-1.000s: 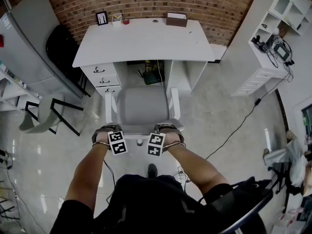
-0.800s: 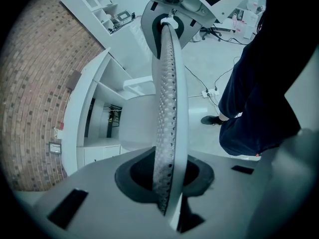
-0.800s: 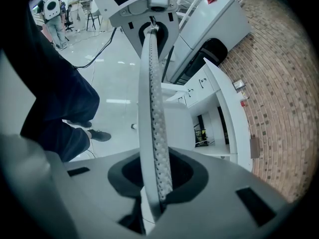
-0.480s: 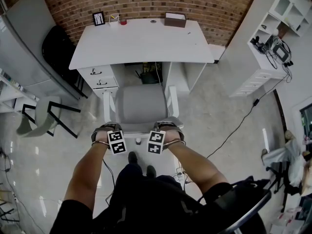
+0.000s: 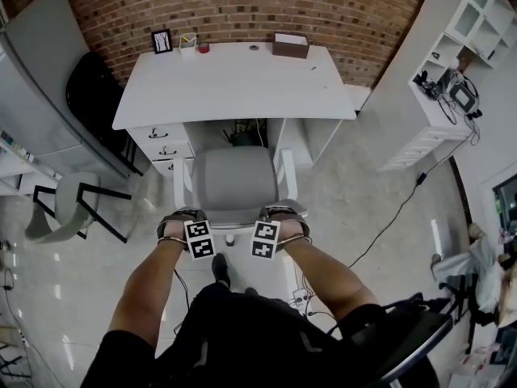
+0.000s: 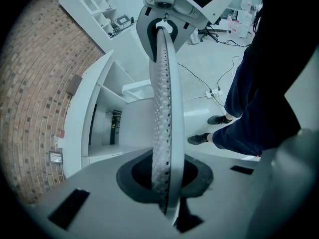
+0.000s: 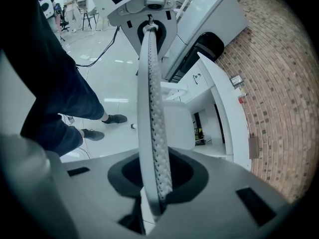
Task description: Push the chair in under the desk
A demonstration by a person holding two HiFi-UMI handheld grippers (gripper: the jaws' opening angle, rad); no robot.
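Brick wall [image 5: 242, 6], picture frame [image 5: 162, 41], brown box [image 5: 291, 45], white shelving [image 5: 416, 140]

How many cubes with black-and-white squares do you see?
2. The left cube sits by the person's left hand; the right cube by the right hand, both at the back of the chair. None seems hidden.

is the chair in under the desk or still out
Still mostly out. In the head view the chair shows its whole seat in front of the desk; only its front edge reaches the knee opening.
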